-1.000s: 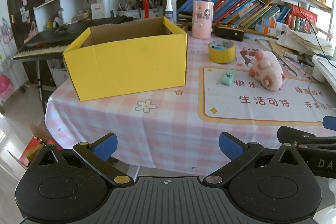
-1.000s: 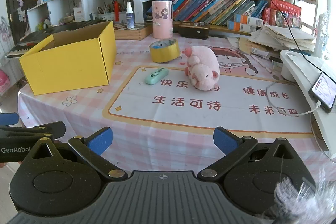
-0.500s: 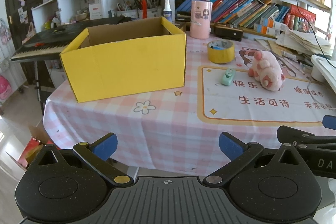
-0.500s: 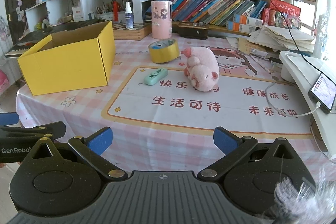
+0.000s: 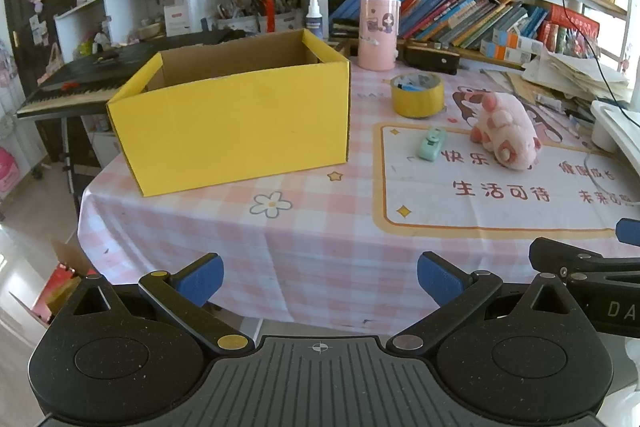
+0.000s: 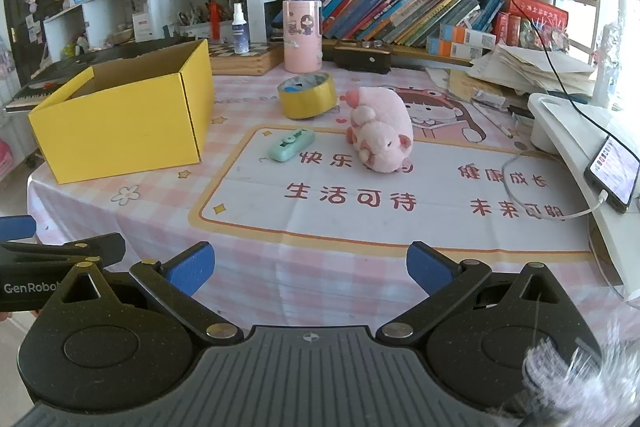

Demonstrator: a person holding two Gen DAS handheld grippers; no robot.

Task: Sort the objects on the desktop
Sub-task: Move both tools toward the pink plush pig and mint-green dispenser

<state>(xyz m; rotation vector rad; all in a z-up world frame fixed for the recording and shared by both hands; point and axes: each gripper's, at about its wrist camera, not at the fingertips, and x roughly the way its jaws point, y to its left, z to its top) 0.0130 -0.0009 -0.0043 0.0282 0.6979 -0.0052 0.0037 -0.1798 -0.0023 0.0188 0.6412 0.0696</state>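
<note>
An open yellow cardboard box (image 5: 236, 119) (image 6: 120, 123) stands on the left of the pink checked table. To its right lie a yellow tape roll (image 5: 417, 95) (image 6: 307, 95), a small mint-green gadget (image 5: 432, 144) (image 6: 291, 145) and a pink plush pig (image 5: 505, 130) (image 6: 380, 129). My left gripper (image 5: 318, 277) is open and empty, off the table's front edge. My right gripper (image 6: 310, 267) is open and empty over the front edge.
A pink cylinder cup (image 6: 302, 35), a dark case (image 6: 362, 57) and paper stacks (image 6: 528, 71) line the back. A white stand with a plugged-in phone (image 6: 610, 173) and cable is on the right. A keyboard piano (image 5: 80, 83) stands left of the table.
Both grippers have drifted slightly; the views shift a little, with the box and objects barely nearer. Nothing on the table has moved.
</note>
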